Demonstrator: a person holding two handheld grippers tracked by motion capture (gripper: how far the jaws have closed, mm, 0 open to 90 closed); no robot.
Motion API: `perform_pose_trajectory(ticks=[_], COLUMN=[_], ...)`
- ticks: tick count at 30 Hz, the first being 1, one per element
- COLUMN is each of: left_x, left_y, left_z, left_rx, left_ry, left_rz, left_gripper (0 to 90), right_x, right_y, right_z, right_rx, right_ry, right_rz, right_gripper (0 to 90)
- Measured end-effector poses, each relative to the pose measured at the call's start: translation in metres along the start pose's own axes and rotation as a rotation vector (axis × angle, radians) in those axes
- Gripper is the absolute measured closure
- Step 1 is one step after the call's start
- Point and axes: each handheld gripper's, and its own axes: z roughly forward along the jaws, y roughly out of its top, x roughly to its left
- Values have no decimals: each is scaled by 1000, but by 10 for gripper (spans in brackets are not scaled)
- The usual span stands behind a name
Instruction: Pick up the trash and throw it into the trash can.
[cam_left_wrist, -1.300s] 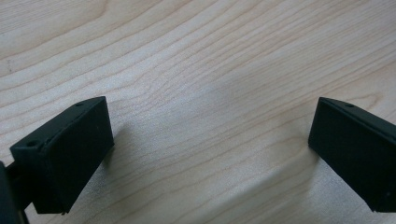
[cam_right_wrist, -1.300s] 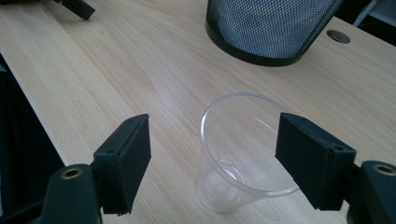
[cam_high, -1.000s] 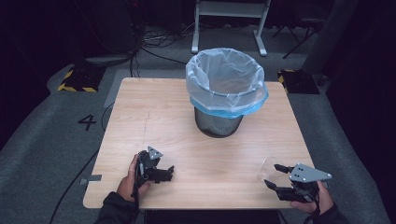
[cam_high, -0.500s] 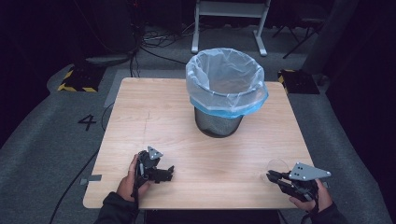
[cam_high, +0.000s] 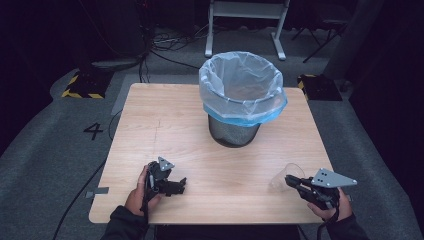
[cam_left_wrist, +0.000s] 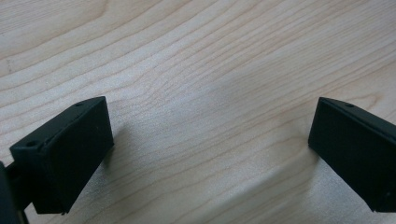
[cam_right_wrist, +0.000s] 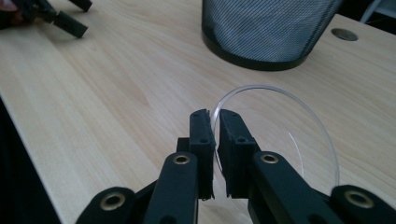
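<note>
A clear plastic cup lies on the wooden table near its front right corner. My right gripper is shut on the cup's rim; in the right gripper view the thin wall of the cup is pinched between the two jaws of the right gripper. My left gripper rests low on the table at the front left, held by a hand. In the left gripper view the left gripper stands open, its jaws wide apart over bare wood.
A black mesh waste bin with a clear and blue liner stands at the table's middle back. The mesh bin rises just beyond the cup in the right gripper view. Dark floor, cables and a white stand lie behind.
The right gripper was open by the cup a second ago; it has since closed on the cup's rim. The left gripper has stayed put.
</note>
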Motion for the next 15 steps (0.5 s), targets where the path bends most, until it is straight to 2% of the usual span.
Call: perform_pose_trajectory(ticks=[15], left_x=[0], left_y=[0], left_z=[0], left_rx=[0], left_ry=[1], left_rz=[0], left_gripper=[0], right_x=[-13], right_y=[14], right_z=[2], right_rx=[-88], right_ry=[-48], right_rz=[-6], right_gripper=[851])
